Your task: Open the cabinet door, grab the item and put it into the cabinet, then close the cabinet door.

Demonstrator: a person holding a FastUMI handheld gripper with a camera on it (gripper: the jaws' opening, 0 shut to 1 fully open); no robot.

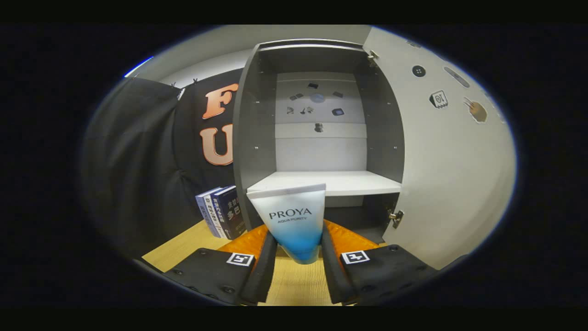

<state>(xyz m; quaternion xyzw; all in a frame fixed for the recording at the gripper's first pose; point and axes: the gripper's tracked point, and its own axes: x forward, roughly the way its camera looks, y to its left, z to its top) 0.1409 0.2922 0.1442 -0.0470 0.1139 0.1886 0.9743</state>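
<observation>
Tube held in the gripper before the open cabinet.

The cabinet (317, 115) stands open straight ahead, grey inside, with a white shelf (340, 182) across its lower part and small stickers on its back panel. Its door (455, 174) is swung wide to the cabinet's right, hinges showing at top and bottom, a few stickers on its inner face. Left of the cabinet, a few books (223, 217) stand upright on the wooden table (183, 246), close against the cabinet's side. In front of the cabinet, level with the shelf's front edge, the gripper (298, 250) clamps the tube (291, 220) upright between both fingers, the flat crimped end up.
</observation>
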